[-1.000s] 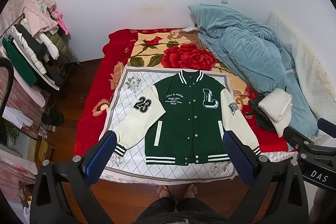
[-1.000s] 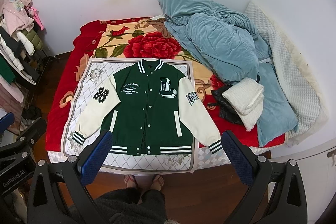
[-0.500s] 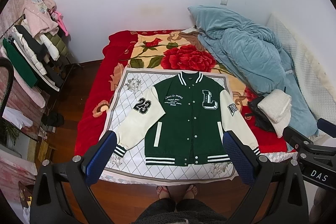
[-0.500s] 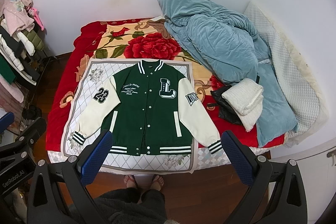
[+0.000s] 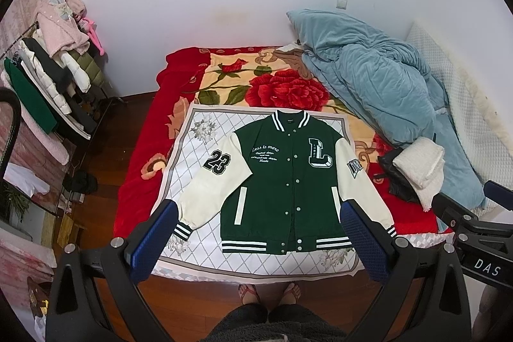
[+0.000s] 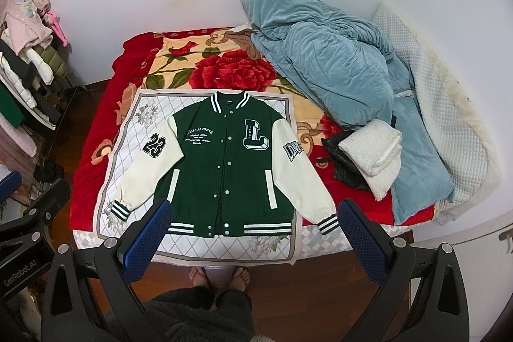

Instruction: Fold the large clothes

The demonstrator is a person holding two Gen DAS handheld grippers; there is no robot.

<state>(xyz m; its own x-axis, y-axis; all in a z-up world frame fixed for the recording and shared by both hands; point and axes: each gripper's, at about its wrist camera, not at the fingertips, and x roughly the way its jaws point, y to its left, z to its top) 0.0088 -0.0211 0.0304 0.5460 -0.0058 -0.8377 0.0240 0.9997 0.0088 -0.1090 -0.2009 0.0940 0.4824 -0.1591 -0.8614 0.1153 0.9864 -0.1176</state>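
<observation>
Nothing has really shifted since a second ago: I still hold my left gripper (image 5: 256, 233) and right gripper (image 6: 253, 229) high above the bed's foot, both spread wide and empty. Below them the green varsity jacket (image 5: 288, 178) lies flat, buttoned, sleeves angled out, on the white quilted mat (image 5: 192, 156).
</observation>
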